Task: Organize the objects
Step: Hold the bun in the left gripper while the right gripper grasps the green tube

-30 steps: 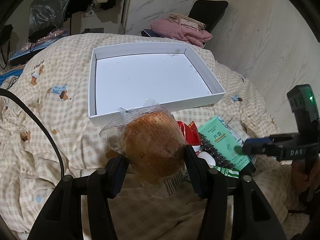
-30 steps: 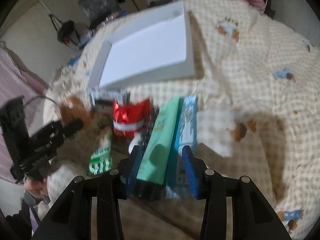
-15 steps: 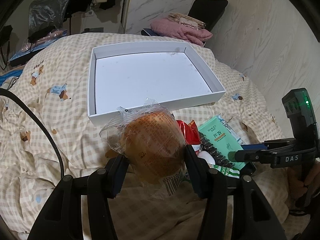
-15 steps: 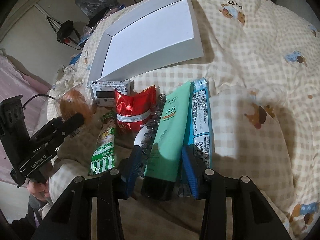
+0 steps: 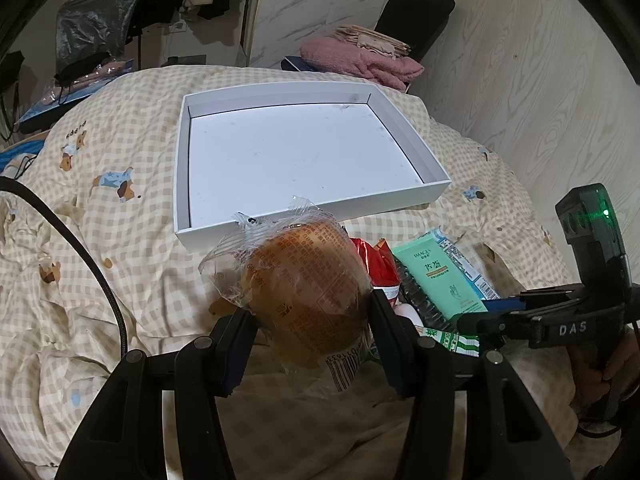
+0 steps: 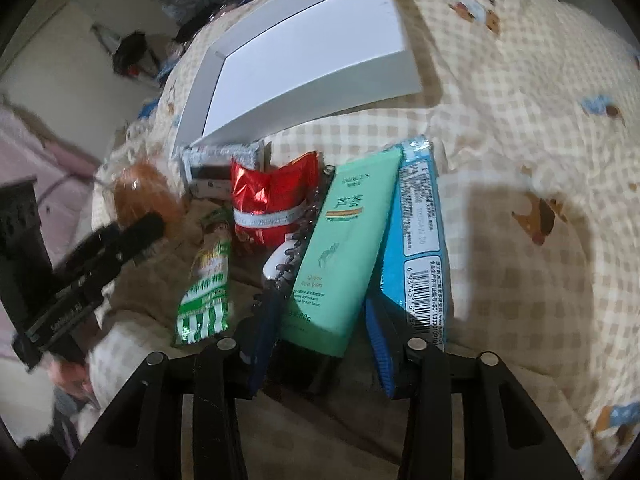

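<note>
My left gripper (image 5: 308,320) is shut on a brown bun in clear plastic wrap (image 5: 308,276), held above the bedspread just in front of the empty white box (image 5: 304,224). My right gripper (image 6: 320,316) has its jaws either side of the green hand-cream tube (image 6: 340,248); whether they press on it I cannot tell. Beside the tube lie a blue packet (image 6: 420,240), a red foil pouch (image 6: 272,200), a green striped sachet (image 6: 208,292) and a black coiled hair tie (image 6: 296,240). The tube (image 5: 440,276) and right gripper (image 5: 492,320) also show in the left wrist view.
The white box (image 6: 304,100) lies on a checked bedspread (image 5: 100,216). A small grey carton (image 6: 220,160) leans at its near corner. Pink folded towels (image 5: 360,60) and a black chair (image 5: 416,16) stand behind the bed, by a wood-panel wall.
The right gripper has moved forward and lower around the green tube, so the items look closer. The left gripper and its bun have stayed still.
</note>
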The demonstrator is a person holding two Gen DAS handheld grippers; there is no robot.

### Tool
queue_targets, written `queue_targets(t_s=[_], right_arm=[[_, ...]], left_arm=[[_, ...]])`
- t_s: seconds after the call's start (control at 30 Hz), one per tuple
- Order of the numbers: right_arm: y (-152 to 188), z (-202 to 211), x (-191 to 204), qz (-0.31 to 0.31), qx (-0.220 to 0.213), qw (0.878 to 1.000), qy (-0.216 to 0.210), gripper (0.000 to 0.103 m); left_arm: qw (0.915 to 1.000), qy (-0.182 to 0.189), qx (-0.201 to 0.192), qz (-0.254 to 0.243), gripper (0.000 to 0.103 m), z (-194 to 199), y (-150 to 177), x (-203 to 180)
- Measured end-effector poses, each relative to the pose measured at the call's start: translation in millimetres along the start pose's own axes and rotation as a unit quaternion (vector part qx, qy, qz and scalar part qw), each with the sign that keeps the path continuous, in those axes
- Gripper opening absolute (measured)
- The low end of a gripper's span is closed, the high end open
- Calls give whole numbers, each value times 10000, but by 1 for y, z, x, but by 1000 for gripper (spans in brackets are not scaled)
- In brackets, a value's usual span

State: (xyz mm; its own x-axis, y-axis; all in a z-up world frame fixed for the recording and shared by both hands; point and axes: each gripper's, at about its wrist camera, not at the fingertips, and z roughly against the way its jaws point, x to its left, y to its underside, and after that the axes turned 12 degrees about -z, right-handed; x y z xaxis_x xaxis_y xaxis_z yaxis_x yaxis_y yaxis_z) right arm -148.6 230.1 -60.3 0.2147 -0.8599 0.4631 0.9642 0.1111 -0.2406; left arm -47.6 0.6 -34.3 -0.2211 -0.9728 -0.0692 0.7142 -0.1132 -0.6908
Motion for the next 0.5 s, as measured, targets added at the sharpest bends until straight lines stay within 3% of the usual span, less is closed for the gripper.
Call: queue_targets(t_s=[0.33,0.5], right_arm=[[-5,23,-11,-367,-196,9986,-321,41],[-4,48,-22,-567,-399,9953,-682,41]], left_arm=[[10000,7,8,2,59,0,0,0],[10000,10,11,3,59,0,0,0]])
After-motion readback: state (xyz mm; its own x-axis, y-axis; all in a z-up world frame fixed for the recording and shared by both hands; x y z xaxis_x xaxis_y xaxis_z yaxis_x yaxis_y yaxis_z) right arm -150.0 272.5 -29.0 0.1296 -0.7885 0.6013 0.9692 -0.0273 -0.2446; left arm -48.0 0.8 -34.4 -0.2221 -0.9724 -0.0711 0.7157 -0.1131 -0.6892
